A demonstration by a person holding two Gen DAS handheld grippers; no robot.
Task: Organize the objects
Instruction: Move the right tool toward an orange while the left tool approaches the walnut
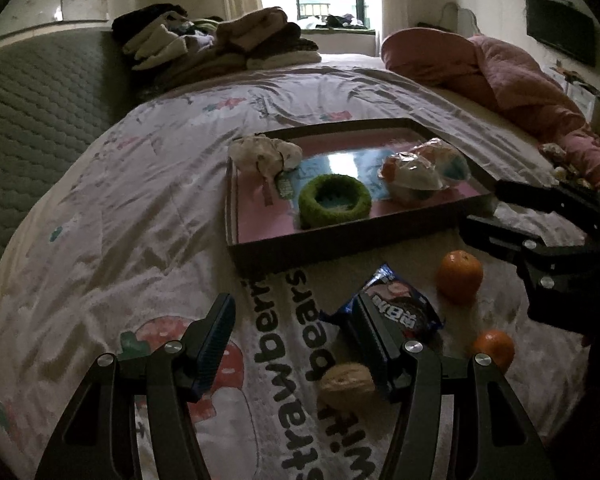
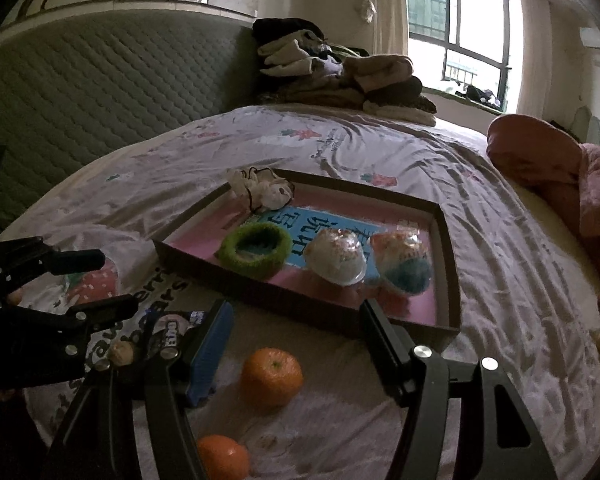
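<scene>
Bed cover [image 1: 132, 208]: thin printed cloth, creased, with a slight satin sheen. Headboard [image 1: 40, 104]: grey quilted padding, matt.

Tray [image 2: 448, 280]: shallow box of brown cardboard, matt walls — the pink and blue printed floor is glossy and reflects window light. Green ring [image 2: 256, 250]: fuzzy, rough pile. Two cups [image 2: 338, 258] in the tray: clear glossy plastic wrap. Small cloth bundle [image 2: 260, 190]: soft, off-white, crumpled.

Snack packet [image 1: 400, 308]: shiny printed film. Oranges [image 2: 271, 376]: dimpled, faintly glossy peel. Walnut [image 1: 346, 384]: rough, matt shell.

Left gripper [image 1: 296, 348] and right gripper [image 2: 296, 344]: matt black plastic-looking arms, bright metal screw heads, ribbed blue pads [image 2: 208, 356]. Pink blanket [image 1: 512, 76]: fleecy — matt.
</scene>
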